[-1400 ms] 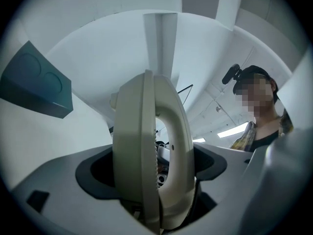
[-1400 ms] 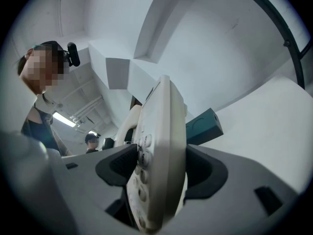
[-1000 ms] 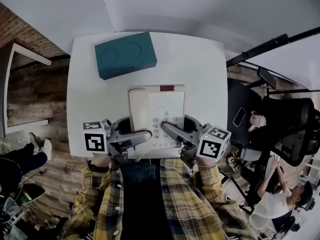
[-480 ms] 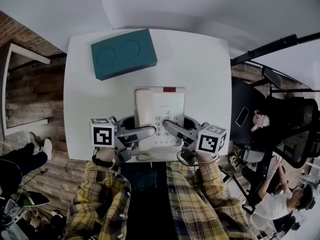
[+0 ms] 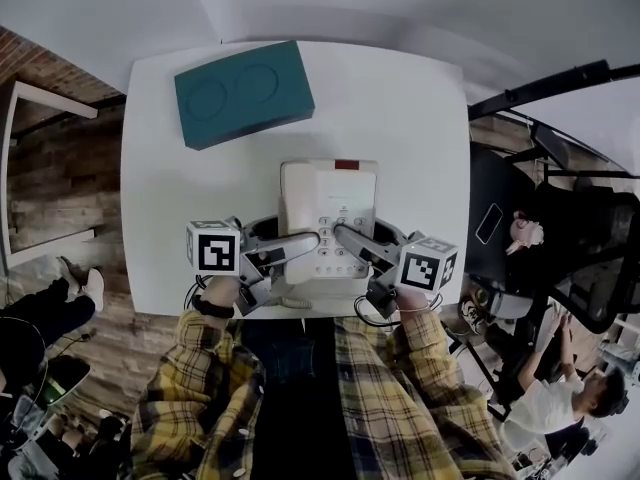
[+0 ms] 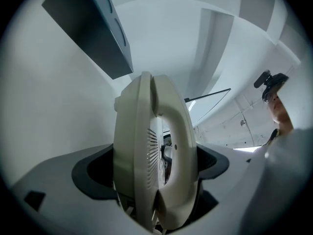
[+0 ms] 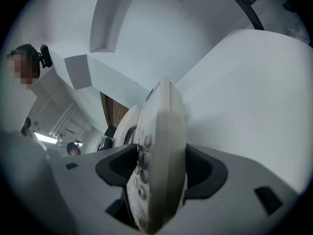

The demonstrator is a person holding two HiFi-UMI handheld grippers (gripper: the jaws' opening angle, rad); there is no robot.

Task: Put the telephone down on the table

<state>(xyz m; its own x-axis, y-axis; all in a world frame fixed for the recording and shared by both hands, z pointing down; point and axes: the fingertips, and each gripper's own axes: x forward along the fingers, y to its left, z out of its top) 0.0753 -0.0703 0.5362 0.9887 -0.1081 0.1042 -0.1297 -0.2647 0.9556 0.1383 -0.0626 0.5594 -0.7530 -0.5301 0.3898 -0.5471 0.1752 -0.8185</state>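
telephone point(image 5: 328, 208) clamped between left claw point(image 5: 287, 255) and right claw point(image 5: 352, 244)

Cream telephone point(image 5: 328, 208) (handset cradled) over table point(image 5: 400, 118)

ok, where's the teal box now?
Head view: the teal box lies at the table's far left, beyond the telephone and apart from it.

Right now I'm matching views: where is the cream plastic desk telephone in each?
Head view: the cream plastic desk telephone is at centre.
Left gripper view: telephone edge-on, lower centre, between the jaws.
Right gripper view: telephone edge-on, lower centre, between the jaws.
Shared landmark: the white table, in all three.
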